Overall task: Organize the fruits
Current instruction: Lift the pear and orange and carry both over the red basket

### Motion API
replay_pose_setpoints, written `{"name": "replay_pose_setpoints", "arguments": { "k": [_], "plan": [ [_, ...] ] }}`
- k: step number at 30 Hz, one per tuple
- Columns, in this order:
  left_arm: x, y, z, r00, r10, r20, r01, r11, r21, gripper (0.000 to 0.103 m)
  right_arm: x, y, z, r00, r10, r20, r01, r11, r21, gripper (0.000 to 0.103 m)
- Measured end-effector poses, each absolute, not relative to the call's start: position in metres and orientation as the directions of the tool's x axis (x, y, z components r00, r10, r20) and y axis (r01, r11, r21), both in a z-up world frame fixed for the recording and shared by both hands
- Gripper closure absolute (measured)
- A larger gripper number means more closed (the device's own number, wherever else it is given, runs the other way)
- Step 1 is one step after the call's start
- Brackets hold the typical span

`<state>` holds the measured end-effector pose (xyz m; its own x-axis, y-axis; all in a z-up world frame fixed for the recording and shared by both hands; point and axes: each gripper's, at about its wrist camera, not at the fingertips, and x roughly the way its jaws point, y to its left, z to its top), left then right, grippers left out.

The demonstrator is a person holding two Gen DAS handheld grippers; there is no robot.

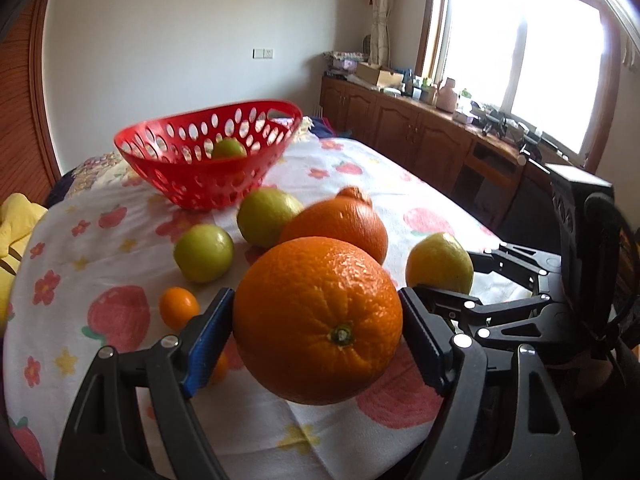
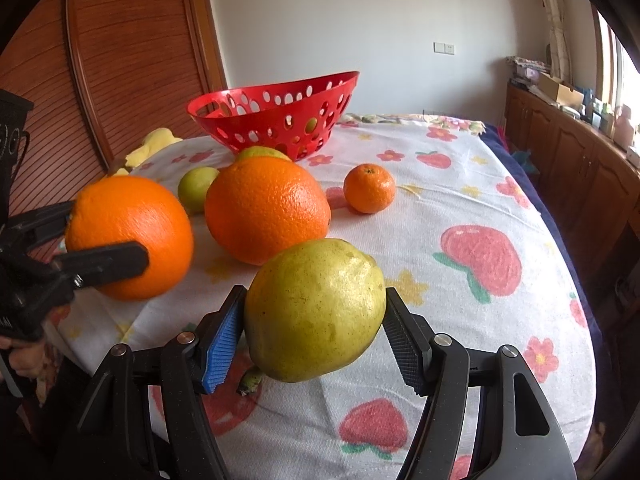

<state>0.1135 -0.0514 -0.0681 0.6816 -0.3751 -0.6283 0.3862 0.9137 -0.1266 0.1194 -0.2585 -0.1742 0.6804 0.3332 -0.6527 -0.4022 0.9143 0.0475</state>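
The left gripper [image 1: 318, 330] has a big orange [image 1: 318, 322] clamped between its pads, lifted clear of the cloth [image 1: 360, 168], its green stem button facing the camera and its pitted skin glossy. The right gripper [image 2: 314, 338] is closed on a yellow-green pear [image 2: 316, 310], dull and freckled with brown specks (a little stub shows beneath it); its pads press both flanks, and whether it rests on the cloth I cannot tell.

Everything sits on a tabletop under a white cloth printed with strawberries, flowers and stars. Toward the far edge stands a red basket [image 1: 208, 152] pierced with oval holes, with one green fruit [image 1: 229, 148] visible inside through the wall. Just in front of the basket lie two limes [image 1: 204, 253] [image 1: 267, 216], and beside them a second large orange [image 1: 340, 226], this one with a knobbly neck at its top. A small mandarin [image 2: 369, 188] sits apart from that cluster, toward the window side. Nearer the left gripper, a tiny kumquat [image 1: 179, 307] lies on the cloth, with another half hidden behind the blue pad.

Beyond the far left corner lies something soft and yellow [image 1: 20, 216]; a wooden cabinet [image 1: 420, 128] runs under the window.
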Motion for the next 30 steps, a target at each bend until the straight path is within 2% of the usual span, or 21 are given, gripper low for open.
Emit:
{"name": "replay_pose_setpoints", "arguments": {
  "k": [13, 30],
  "plan": [
    [0.125, -0.030, -0.029, 0.736, -0.356, -0.575, 0.364, 0.925, -0.107, 0.023, 0.127, -0.268, -0.133, 0.729, 0.331, -0.600, -0.407, 0.914, 0.010, 0.034],
    [0.179, -0.011, -0.005, 0.770, -0.328, -0.547, 0.340, 0.937, -0.082, 0.023, 0.175, -0.233, -0.069, 0.749, 0.405, -0.524, -0.521, 0.849, -0.089, 0.034]
  ]
}}
